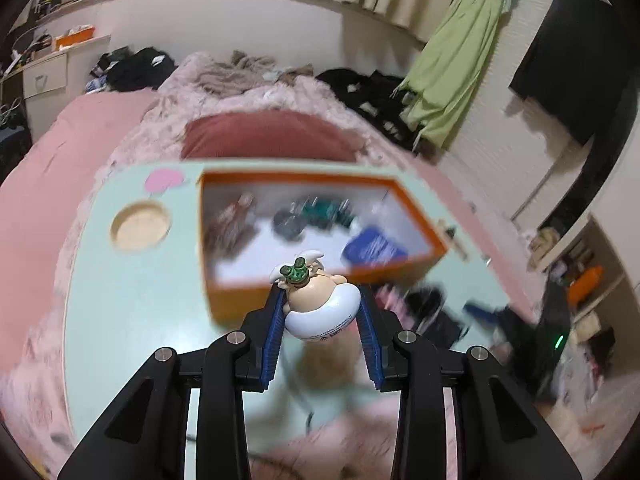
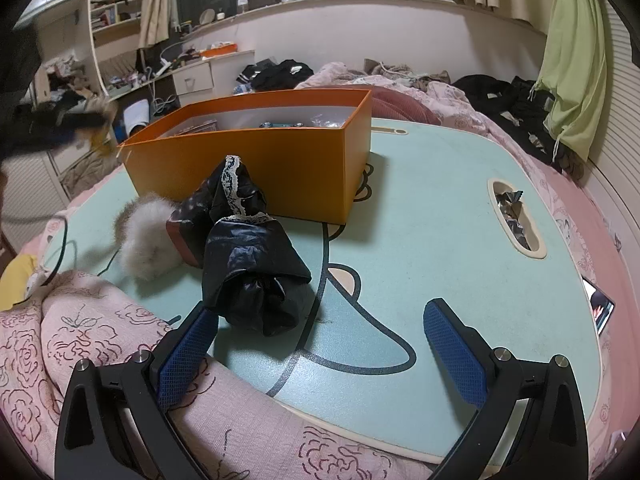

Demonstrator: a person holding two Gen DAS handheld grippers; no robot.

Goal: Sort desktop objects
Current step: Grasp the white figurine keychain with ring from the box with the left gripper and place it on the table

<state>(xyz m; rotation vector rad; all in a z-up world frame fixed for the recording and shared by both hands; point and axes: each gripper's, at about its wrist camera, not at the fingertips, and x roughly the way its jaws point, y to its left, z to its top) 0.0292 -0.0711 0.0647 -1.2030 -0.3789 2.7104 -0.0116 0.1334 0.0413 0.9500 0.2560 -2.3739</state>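
Note:
In the left wrist view my left gripper [image 1: 320,300] is shut on a small cartoon figurine [image 1: 318,304] with a white base, a pale body and green goggles on top. It hangs above the mint-green lap table [image 1: 132,312], just in front of the near wall of the orange box [image 1: 236,300]. The box holds several small items, blurred here. In the right wrist view my right gripper [image 2: 320,328] stands open low over the table's near edge. A black bag with lace trim [image 2: 248,248] and a grey fluffy ball [image 2: 146,236] lie just beyond its left finger. The orange box [image 2: 256,164] stands behind them.
The lap table rests on a bed with pink bedding [image 2: 100,340]. It has a round cup recess [image 1: 140,226] and an oblong slot holding crumpled foil [image 2: 514,212]. A phone [image 2: 602,308] lies at the table's right edge. A thin cable [image 2: 64,248] loops at the left. Dark clothes lie on the bed behind.

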